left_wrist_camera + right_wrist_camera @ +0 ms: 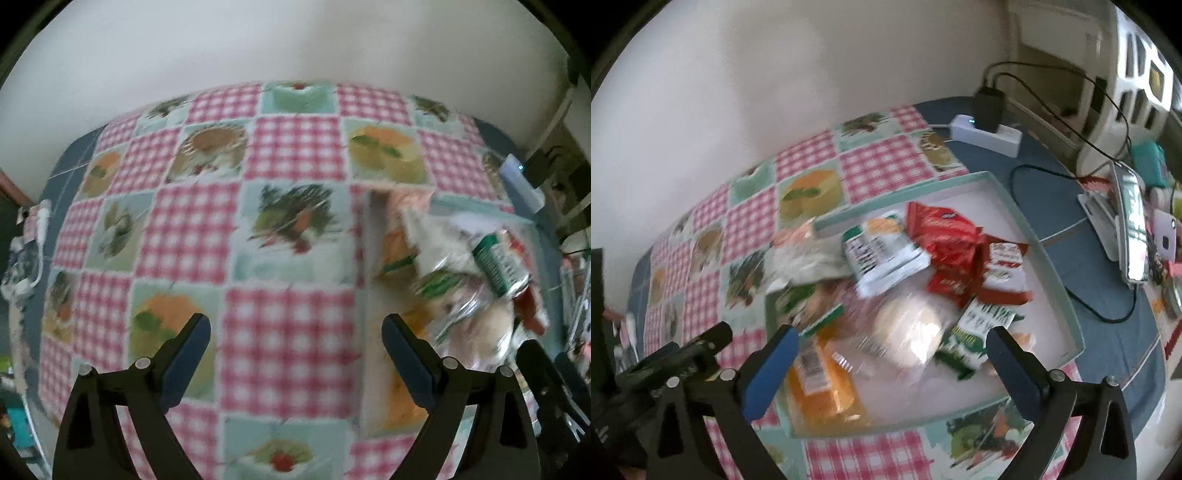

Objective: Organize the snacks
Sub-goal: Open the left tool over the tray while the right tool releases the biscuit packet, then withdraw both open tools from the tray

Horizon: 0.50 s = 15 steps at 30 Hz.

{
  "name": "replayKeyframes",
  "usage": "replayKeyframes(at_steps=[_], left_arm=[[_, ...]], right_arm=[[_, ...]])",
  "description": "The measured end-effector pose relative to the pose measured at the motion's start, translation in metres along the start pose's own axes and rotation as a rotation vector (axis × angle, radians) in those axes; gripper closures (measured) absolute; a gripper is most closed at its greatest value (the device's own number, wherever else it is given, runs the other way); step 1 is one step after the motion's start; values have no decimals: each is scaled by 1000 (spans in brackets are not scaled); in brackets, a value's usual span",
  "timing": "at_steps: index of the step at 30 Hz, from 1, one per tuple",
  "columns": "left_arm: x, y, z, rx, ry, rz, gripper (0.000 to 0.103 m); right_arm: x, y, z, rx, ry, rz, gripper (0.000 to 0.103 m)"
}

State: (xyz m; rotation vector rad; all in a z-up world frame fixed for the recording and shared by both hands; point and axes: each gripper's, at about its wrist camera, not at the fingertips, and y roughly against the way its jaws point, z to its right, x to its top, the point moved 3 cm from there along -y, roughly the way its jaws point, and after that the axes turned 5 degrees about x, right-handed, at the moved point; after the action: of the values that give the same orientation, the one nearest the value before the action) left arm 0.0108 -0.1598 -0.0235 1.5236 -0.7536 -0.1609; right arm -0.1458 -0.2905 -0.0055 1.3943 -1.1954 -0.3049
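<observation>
A shallow tray with a pale green rim (1051, 266) lies on the checked tablecloth (291, 147) and holds a heap of snacks. In the heap are red packets (945, 232), a white and green packet (882, 258), a clear bag with a round bun (908, 332), an orange packet (820, 384) and a green packet (975, 332). My right gripper (894, 338) hangs open over the heap, with nothing pressed between its pads. My left gripper (295, 325) is open too, above bare cloth just left of the tray's wall (365, 258). The snack heap (465, 266) is blurred in the left wrist view.
A white power strip (993, 134) with a black adapter (988, 105) and trailing cables sits behind the tray. A phone on a stand (1132, 229) and small clutter crowd the right edge. A pale wall closes off the far side of the table.
</observation>
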Motion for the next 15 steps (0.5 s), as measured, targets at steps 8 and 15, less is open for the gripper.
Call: replayKeyframes(at_steps=[8, 15], left_arm=[[-35, 20, -27, 51, 9, 32, 9], [-59, 24, -48, 60, 51, 28, 9]], right_arm=[[-24, 17, -15, -6, 42, 21, 0], [-38, 31, -19, -11, 45, 39, 0]])
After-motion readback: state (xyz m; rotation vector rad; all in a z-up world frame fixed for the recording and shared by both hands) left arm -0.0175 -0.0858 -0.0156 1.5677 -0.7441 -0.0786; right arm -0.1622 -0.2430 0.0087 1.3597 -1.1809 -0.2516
